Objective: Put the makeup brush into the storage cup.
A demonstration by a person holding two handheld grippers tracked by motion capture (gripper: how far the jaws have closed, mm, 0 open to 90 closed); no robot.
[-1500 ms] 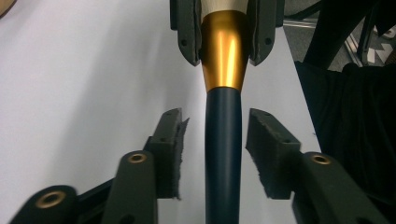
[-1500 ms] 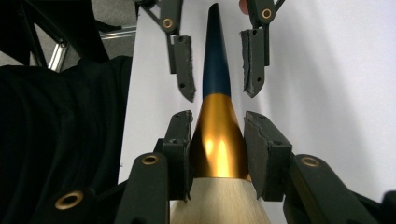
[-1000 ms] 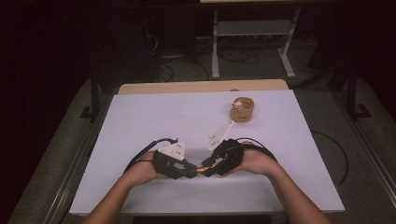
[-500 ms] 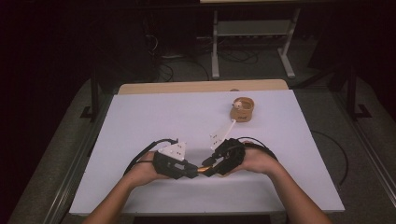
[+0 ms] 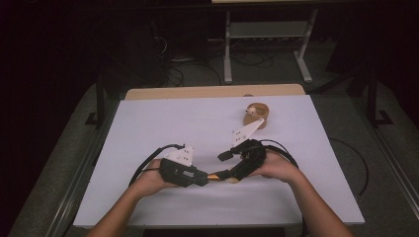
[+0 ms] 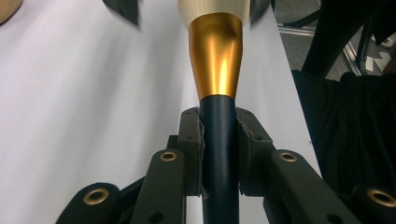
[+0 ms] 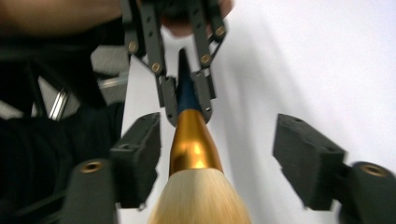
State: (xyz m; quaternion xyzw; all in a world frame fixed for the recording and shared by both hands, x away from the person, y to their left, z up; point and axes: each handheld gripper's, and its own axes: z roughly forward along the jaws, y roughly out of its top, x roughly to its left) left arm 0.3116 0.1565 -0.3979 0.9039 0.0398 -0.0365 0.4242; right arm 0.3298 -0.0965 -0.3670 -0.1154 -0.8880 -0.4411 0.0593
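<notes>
**A:** which way's the brush with the dark blue handle, gold ferrule and pale bristles point(image 5: 217, 176) pointing?

**B:** It's lying level along the desk's point(image 5: 148, 123) near edge, bristles toward the right hand-held gripper point(image 5: 232, 174), handle in the left hand-held gripper point(image 5: 201, 177).

**A:** gripped?

**B:** Left one's clamped on the handle, clear in its own view. Right one's jaws are spread, bristles between them, not touching. High view also shows a tan tape roll point(image 5: 257, 114) farther back.

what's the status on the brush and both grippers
Left gripper shut on brush handle. Right gripper open, jaws either side of the bristles. Tape roll far off, nothing in the way.
</notes>
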